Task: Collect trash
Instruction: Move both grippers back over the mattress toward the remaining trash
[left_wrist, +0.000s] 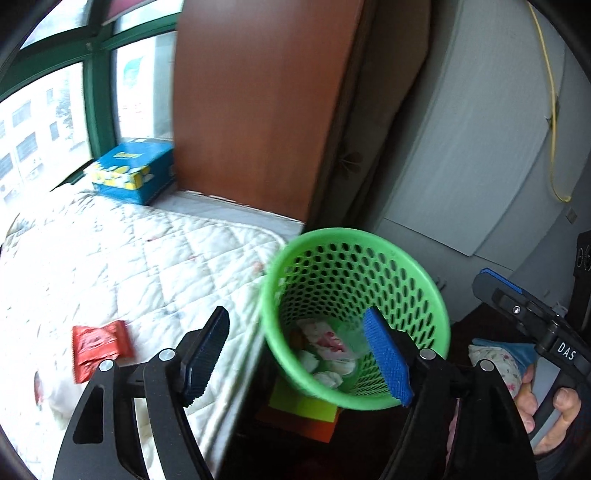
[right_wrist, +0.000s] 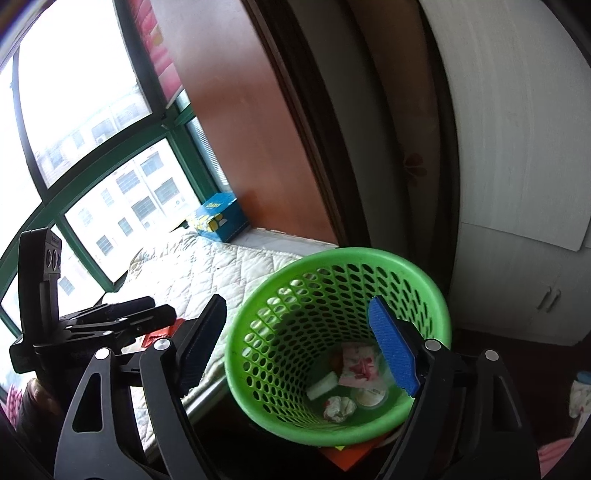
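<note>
Just beside the mattress's (left_wrist: 155, 258) near edge, the green mesh basket (left_wrist: 406, 258) was seen tilted, with crumpled wrappers (right_wrist: 340, 406) lying at its bottom. Both the left gripper (left_wrist: 295, 354) and the right gripper (right_wrist: 301, 347) were held with jaws spread apart and nothing gripped. A red packet (left_wrist: 99, 347) was left on the mattress near that edge.

A white quilted mattress (left_wrist: 122, 258) carried the things. On it, near its front edge, lay 1 red snack wrapper (left_wrist: 99, 347), flat. At the far end, a blue and yellow carton (left_wrist: 135, 171) stood by the window. Beside the mattress, the green mesh basket (left_wrist: 439, 306) sat on yellow and orange sheets (left_wrist: 301, 410) over dark floor.
</note>
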